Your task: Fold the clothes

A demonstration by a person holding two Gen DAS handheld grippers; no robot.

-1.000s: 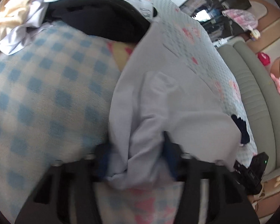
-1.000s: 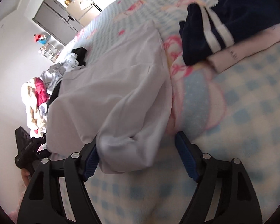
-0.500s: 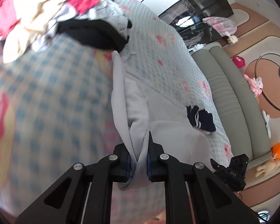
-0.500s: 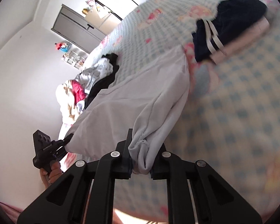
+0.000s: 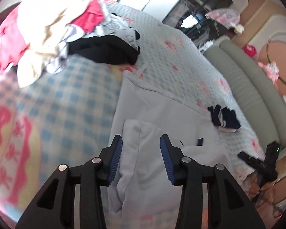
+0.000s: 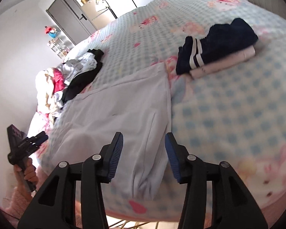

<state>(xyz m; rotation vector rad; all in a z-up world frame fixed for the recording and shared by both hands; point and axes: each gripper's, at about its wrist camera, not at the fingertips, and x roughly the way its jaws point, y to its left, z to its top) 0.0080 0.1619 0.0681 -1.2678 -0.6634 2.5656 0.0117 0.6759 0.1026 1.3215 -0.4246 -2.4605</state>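
A pale lavender garment (image 5: pixel 154 110) lies spread flat on the bed, also seen in the right wrist view (image 6: pixel 124 110). My left gripper (image 5: pixel 141 152) is open and empty, its jaws either side of the garment's near folded edge. My right gripper (image 6: pixel 144 150) is open and empty above the garment's other near corner. Each gripper shows in the other's view: the right one (image 5: pixel 261 162) at the bed's edge, the left one (image 6: pixel 22 143) at the left.
A folded navy garment with white stripes on a folded pink one (image 6: pixel 217 43) lies on the checked bedspread (image 6: pixel 238 105). A heap of unfolded clothes (image 5: pixel 53 28) with a black garment (image 5: pixel 104 51) lies at the far end. A grey-green sofa (image 5: pixel 257 95) runs along the bed.
Both grippers were shut on the garment's edges half a second ago, holding it lifted. Now both have opened and let go, and the garment lies flat on the bed.
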